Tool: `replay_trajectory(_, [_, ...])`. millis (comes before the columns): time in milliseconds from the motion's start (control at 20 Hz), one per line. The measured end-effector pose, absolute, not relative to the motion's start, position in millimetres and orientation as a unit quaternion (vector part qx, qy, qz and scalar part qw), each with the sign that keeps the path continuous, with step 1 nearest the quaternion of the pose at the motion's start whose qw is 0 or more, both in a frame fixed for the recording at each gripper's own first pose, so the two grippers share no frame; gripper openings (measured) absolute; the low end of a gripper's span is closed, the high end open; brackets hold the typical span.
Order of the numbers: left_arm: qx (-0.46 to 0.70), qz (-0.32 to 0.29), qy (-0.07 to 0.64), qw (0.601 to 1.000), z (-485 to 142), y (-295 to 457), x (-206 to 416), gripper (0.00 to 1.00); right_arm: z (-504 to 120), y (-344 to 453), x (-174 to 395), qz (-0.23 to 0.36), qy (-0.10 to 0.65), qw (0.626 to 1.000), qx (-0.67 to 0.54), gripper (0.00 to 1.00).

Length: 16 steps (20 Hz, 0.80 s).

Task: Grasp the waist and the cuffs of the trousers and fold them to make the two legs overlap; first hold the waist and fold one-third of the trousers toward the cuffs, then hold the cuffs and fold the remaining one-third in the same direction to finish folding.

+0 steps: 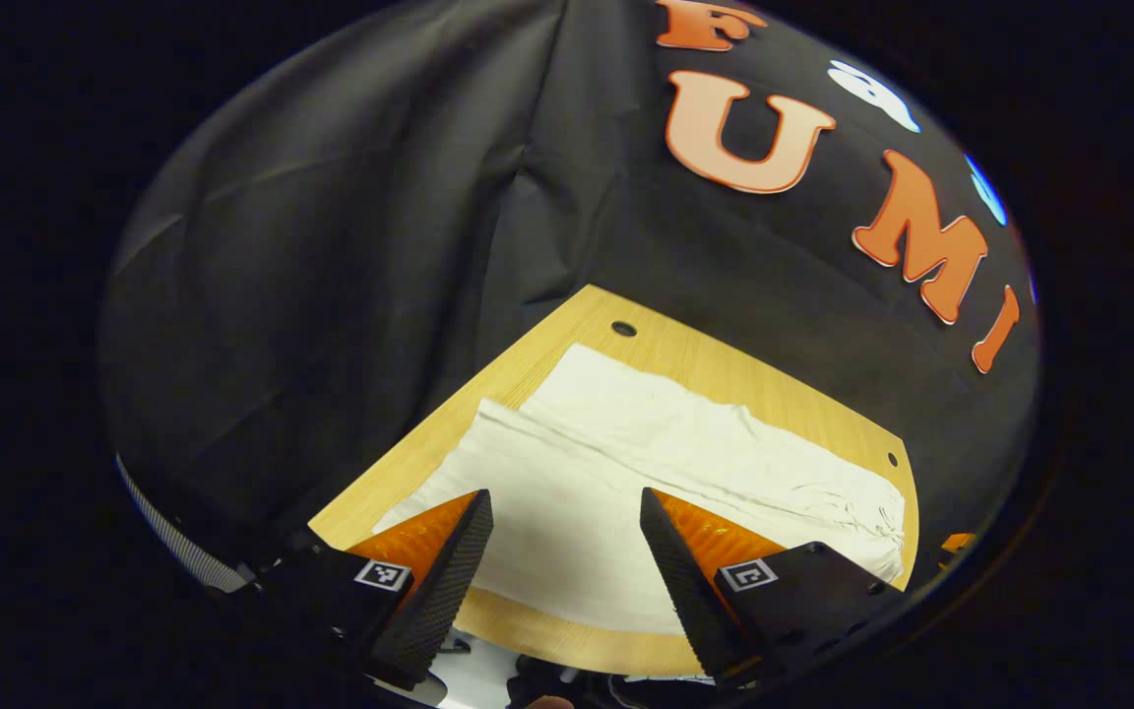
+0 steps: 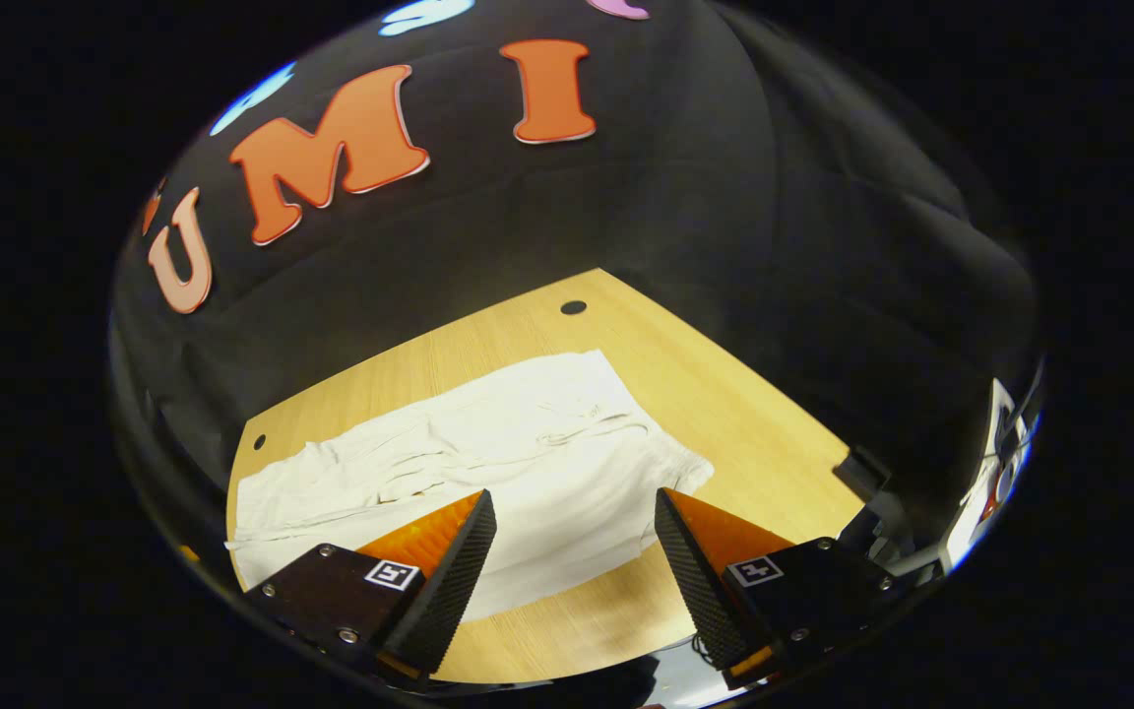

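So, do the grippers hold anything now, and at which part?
Nothing is held. Left gripper and right gripper are open above the trousers on the table.

A light wooden worktop (image 1: 685, 359) with a pale grain is standing in front of the booth's black cloth wall (image 1: 350, 256), which is hanging in loose folds behind it. A small dark round hole (image 2: 573, 307) is sitting near the worktop's far corner, and smaller holes (image 2: 259, 442) are showing near its other corners.

one trousers (image 1: 626, 463), one table (image 1: 724, 369), two tongs (image 1: 567, 517)
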<state>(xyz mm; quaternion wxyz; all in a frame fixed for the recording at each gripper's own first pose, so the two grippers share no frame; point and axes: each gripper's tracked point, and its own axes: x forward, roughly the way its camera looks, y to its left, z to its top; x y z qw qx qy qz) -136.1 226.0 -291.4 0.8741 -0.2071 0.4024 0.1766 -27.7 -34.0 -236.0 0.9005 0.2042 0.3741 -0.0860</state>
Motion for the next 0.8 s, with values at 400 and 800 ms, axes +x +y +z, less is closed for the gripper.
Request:
replay_trajectory(400, [-0.319,0.229,0.509,0.766,-374.2,248.1,-191.3,0.99,-269.7,-18.4,-35.4,-0.069,0.429,0.866,0.246,0.98])
replay_trajectory(800, [-0.445,0.248,0.518,0.687,-433.8,265.5,-217.4,0.99,-290.8,-5.0,-43.2,-0.060,0.462,0.846,0.259,0.98])
